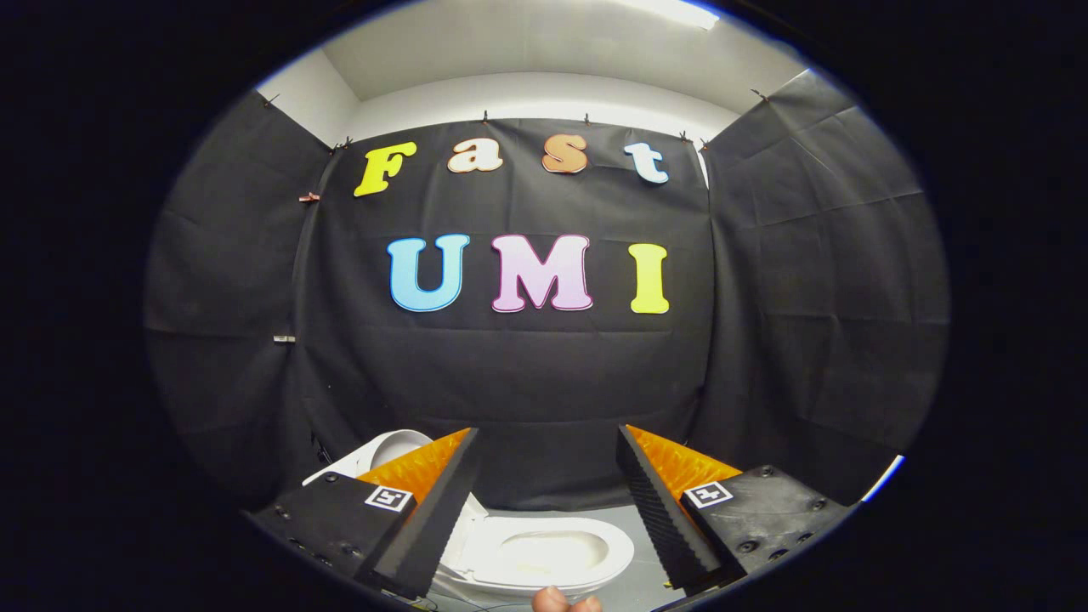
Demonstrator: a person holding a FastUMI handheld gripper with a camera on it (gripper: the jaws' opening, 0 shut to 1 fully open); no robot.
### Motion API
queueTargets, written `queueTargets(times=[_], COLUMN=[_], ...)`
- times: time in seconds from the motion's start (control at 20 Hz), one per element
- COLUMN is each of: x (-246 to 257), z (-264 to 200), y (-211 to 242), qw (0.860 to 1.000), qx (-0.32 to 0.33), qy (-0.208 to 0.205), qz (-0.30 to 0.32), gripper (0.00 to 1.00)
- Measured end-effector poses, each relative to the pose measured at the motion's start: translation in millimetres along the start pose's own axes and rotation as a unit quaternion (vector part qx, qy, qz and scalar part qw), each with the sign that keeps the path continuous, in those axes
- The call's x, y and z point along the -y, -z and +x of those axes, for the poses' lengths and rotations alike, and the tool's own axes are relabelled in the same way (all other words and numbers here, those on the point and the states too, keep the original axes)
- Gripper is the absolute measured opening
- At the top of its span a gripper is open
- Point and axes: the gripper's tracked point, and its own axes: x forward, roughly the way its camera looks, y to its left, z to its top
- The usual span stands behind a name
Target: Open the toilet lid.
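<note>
gripper (548, 489) up high and level, fingers spread wide apart, released, nothing between them. down below and ahead sits the small white glossy toilet (544, 557), and it shows in the gap between the two fingers, low in the view, on a pale grey floor (633, 518). its oval seat ring (586, 531) faces up with the bowl opening exposed in the middle, so the bowl end lies between the fingers. the long axis looks to run from that bowl back and off toward the left finger, where a rounded white piece (395, 446) peeks out just past the finger's upper edge. that could be the white toilet lid or the tank; the finger hides too much to tell. whether the lid is already raised, i judge likely but cannot confirm. a fingertip of the person's hand (563, 602) pokes in just beneath the bowl. any coming move turns on dropping down and forward, since the toilet is well below the fingers' line. black cloth wall (527, 382) stands behind everything.
</note>
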Motion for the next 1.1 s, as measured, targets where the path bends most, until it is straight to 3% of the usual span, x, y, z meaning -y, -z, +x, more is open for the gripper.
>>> queueTargets(times=[1.1], x=[-5.1], z=[-2.7], y=[-0.4], qw=[1.000], qx=[0.001], qy=[0.000], qz=[-0.005], gripper=[1.00])
